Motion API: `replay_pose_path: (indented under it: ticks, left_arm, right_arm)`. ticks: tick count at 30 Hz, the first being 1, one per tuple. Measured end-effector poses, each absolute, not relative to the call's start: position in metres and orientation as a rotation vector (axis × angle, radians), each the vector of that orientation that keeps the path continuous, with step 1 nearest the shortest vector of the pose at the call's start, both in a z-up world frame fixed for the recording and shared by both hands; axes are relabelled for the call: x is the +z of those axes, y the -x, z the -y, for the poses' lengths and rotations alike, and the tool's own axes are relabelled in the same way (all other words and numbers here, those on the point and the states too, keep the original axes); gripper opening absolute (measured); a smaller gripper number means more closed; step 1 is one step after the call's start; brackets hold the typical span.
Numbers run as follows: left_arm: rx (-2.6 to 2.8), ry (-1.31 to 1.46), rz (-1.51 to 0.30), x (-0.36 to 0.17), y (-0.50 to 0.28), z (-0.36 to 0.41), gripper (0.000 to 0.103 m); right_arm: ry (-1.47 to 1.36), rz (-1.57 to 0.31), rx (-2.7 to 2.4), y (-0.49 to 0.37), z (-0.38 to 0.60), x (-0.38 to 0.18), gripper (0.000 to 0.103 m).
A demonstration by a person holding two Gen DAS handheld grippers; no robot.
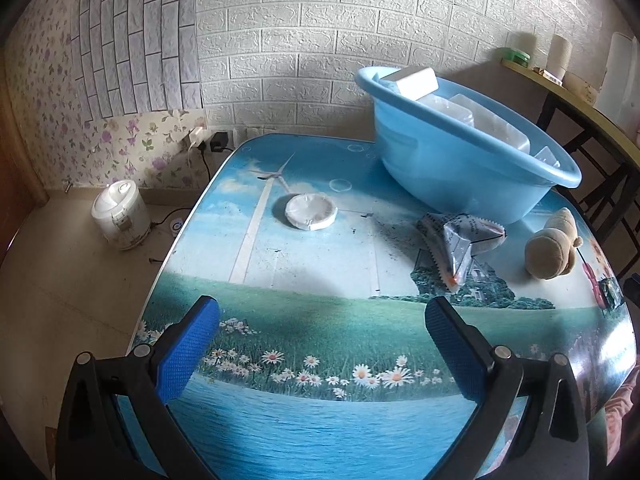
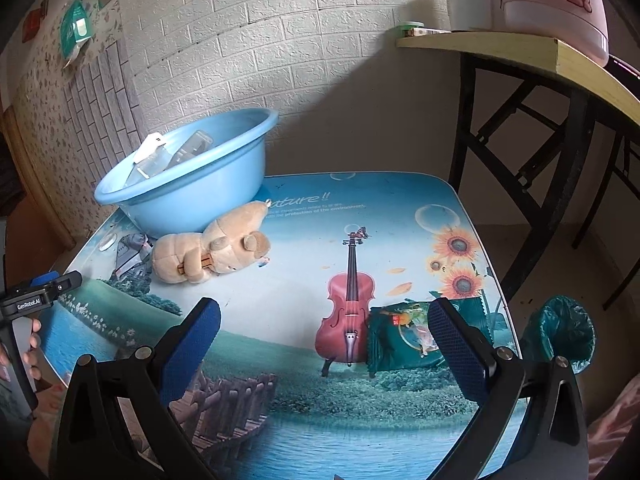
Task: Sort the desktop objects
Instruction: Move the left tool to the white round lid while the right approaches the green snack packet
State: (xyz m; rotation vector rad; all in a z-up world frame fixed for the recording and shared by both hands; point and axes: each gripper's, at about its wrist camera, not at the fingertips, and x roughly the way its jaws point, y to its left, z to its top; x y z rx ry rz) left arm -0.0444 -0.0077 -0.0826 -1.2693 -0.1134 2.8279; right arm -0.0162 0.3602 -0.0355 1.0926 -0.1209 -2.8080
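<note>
A low table (image 1: pixel 320 280) with a printed landscape top fills most of both views. In the left wrist view a blue basin (image 1: pixel 460 168) stands in the upper right of the frame at the table's far edge, with white and clear boxes (image 1: pixel 412 80) stacked inside it. Both grippers hover above the table's near edge, level and pointing forward. The left gripper (image 1: pixel 320 328) sits at the bottom of its frame, its blue-padded jaws spread wide and holding nothing. The right gripper (image 2: pixel 324 328) sits at the bottom of its own frame, jaws likewise wide apart and empty. At the left edge of the right wrist view, fingers (image 2: pixel 32 336) wrap the handle of the left gripper.

A tan plush toy (image 2: pixel 212 248) lies on its side just in front of the basin, left of centre in the right wrist view. A green snack packet (image 2: pixel 400 340) lies lower right there, partly behind the right finger. In the left wrist view a silver packet (image 1: pixel 456 240) lies right of centre, touching the basin's base, and a round white lid (image 1: pixel 310 212) lies at centre, apart from the rest.
</note>
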Motion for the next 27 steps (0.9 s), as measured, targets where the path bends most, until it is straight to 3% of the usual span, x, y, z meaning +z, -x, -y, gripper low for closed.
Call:
replay_pose_path:
  ticks: [22,27]
  left_arm:
    - [2.842,1.342,0.120,-0.090,0.063,0.019,0.103]
    - [2.836,1.351,0.095,-0.089,0.070,0.016,0.103]
  right_arm:
    - [-1.195,0.095,-2.815,0.028,-0.375,-0.050,0.102]
    - [-1.217,0.108,-2.788,0.031,-0.380,-0.053,0.089]
